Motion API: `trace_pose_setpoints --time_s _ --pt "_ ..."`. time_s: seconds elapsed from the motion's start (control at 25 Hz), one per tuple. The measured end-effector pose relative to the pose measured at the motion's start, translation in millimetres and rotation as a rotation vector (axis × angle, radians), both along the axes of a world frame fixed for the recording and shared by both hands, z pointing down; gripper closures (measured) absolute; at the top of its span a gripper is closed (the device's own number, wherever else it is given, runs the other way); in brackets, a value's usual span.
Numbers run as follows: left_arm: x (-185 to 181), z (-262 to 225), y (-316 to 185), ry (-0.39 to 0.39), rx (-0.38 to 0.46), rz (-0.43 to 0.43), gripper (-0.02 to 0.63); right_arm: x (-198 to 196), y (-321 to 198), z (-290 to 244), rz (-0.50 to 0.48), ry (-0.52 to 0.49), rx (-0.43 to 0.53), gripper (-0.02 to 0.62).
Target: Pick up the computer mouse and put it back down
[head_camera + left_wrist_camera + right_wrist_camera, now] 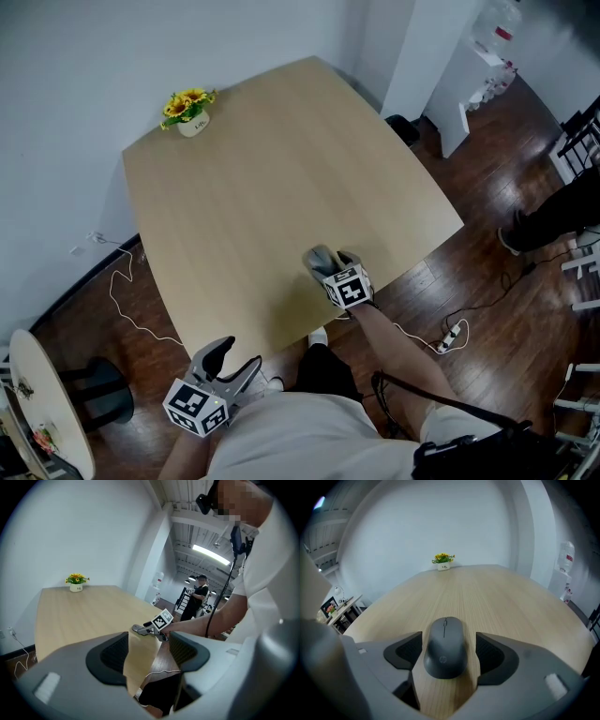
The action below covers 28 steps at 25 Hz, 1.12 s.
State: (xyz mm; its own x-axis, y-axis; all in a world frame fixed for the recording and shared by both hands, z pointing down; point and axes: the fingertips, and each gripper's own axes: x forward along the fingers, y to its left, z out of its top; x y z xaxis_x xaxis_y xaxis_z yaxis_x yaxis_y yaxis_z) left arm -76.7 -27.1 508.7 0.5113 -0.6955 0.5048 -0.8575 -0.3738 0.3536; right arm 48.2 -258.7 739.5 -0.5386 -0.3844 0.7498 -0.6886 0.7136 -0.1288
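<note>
Right gripper view is showing the dark grey computer mouse (445,646) lying flat on the light wooden table (511,602), directly between the jaws of the right gripper (335,262). The jaws are standing apart around it. A strip of bare wood is showing between the mouse and the pad at 3 o'clock. The pad at 9 o'clock is sitting just beside the mouse's flank, and contact there cannot be confirmed. The right gripper is therefore released and is not clamping the mouse. The scroll-wheel end of the mouse is pointing toward 12 o'clock, toward a flower pot (443,560) with yellow blooms standing at the far edge of the table. Head view is placing the right gripper low over the tabletop at about 5 o'clock, close to the near edge, with the flower pot at 11 o'clock on the tabletop. The left gripper (239,356) is hanging off the table at 7 o'clock in that view, close to the person's white shirt (300,436). Left gripper view is showing its jaws wide apart and holding nothing, with only the table edge and dark clothing appearing in the gap. A power strip (448,339) is lying on the dark wooden floor (487,272) at 4 o'clock in the head view.
</note>
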Motion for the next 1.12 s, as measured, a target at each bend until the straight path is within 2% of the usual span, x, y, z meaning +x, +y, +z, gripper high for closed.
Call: trace_pose_setpoints --time_s 0.2,0.48,0.8,1.12 --pt "1.6 -2.0 7.9 0.001 0.012 0.025 0.356 10.8 10.1 -31.5 0.032 -0.025 0.040 0.235" --pt "4.5 -9.7 24.1 0.028 0.029 0.085 0.356 20.9 47.6 -103.4 0.102 -0.124 0.091 0.234" --pt "-2.4 -7.0 58.2 0.049 0.055 0.164 0.356 21.6 131.8 -167.1 0.166 -0.221 0.126 0.219" --pt "-19.8 -14.0 93.9 0.040 0.094 0.199 0.356 16.9 226.7 -225.1 0.137 -0.258 0.174 0.218"
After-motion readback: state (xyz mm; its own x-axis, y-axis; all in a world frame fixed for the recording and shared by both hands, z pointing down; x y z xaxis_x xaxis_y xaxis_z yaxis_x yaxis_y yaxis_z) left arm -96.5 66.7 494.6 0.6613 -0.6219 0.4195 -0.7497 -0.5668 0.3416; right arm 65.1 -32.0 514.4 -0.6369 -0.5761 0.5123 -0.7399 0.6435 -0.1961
